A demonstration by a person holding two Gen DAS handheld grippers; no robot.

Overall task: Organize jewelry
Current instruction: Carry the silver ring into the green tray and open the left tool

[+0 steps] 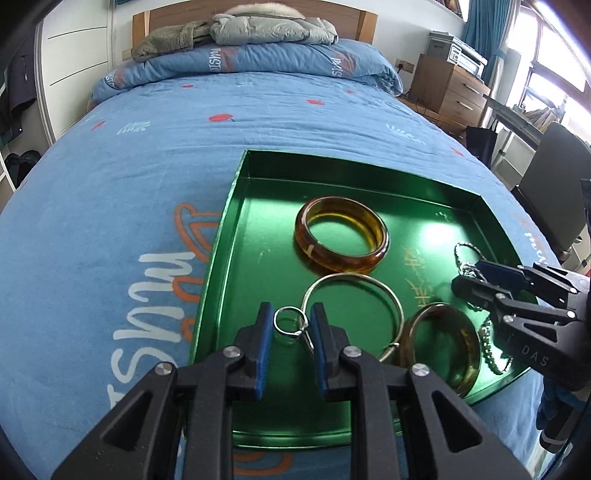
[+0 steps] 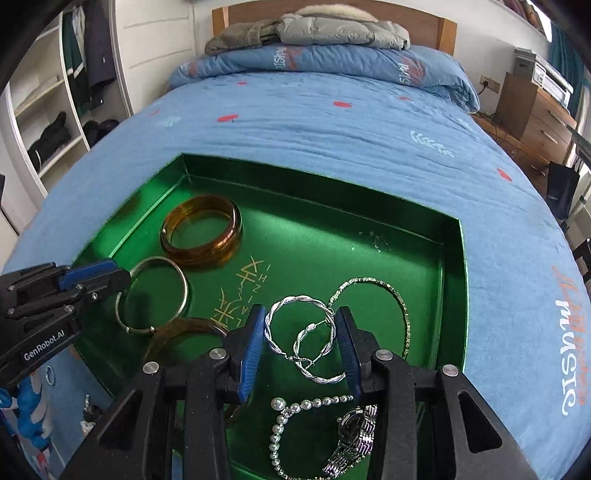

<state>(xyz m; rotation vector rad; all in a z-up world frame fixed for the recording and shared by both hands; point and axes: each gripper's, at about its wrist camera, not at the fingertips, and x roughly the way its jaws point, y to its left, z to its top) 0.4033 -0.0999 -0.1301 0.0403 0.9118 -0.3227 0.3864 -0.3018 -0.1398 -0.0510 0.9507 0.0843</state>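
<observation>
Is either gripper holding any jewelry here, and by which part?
Left gripper pinches a small silver ring across its band. Right gripper clamps twisted silver hoop earrings across their outer edges.

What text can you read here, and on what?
"GenRobot.AI": left gripper body.
"DAS": right gripper body.
"MUSIC": blue bedspread, printed several times.
Gold characters on the green tray floor: too stylised to read.
Watch dial: too small.

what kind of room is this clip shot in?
A bedroom, almost certainly. The green tray of jewelry sits on a bed with a blue quilt and wooden headboard; an open wardrobe stands at one side, a wooden nightstand at the other.
</observation>
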